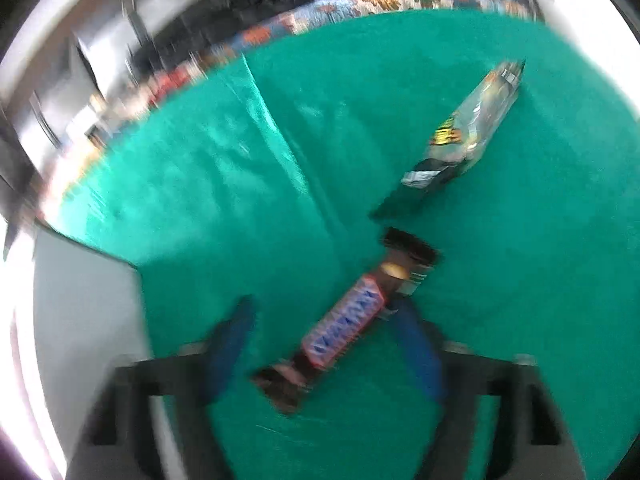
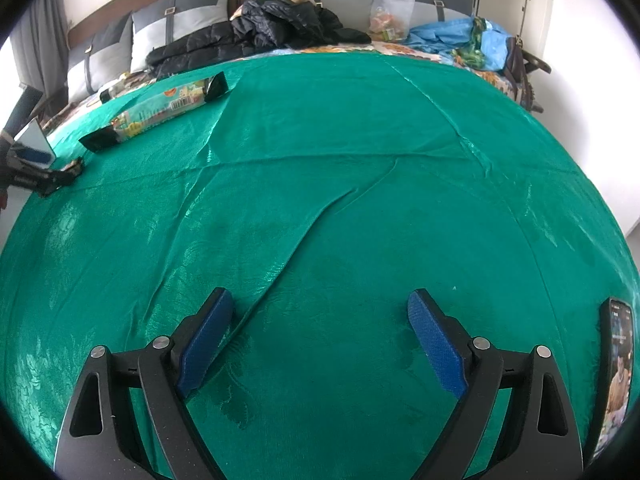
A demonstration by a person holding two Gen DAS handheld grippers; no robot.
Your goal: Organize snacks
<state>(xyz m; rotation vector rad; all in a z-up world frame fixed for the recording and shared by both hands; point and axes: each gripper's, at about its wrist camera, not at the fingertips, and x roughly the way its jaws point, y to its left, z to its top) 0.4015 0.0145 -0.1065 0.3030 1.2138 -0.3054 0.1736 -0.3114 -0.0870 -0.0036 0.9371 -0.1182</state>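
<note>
A brown Snickers bar (image 1: 344,322) lies diagonally on the green cloth (image 1: 224,184), between the fingers of my left gripper (image 1: 324,316), which is open around it. Its right finger (image 1: 416,344) is close to or touching the wrapper; the view is blurred. A longer snack pack with a green and yellow wrapper (image 1: 464,132) lies beyond it, up and right. The same pack (image 2: 160,110) shows far left in the right wrist view, with the left gripper (image 2: 36,168) beside it. My right gripper (image 2: 320,316) is open and empty over bare cloth (image 2: 340,160).
A phone (image 2: 618,376) lies at the cloth's right edge. The cloth's left edge drops to a pale floor (image 1: 84,320). Behind the cloth are a black jacket (image 2: 260,28), a plastic bag (image 2: 390,12), blue fabric (image 2: 456,36) and grey cushions (image 2: 188,8).
</note>
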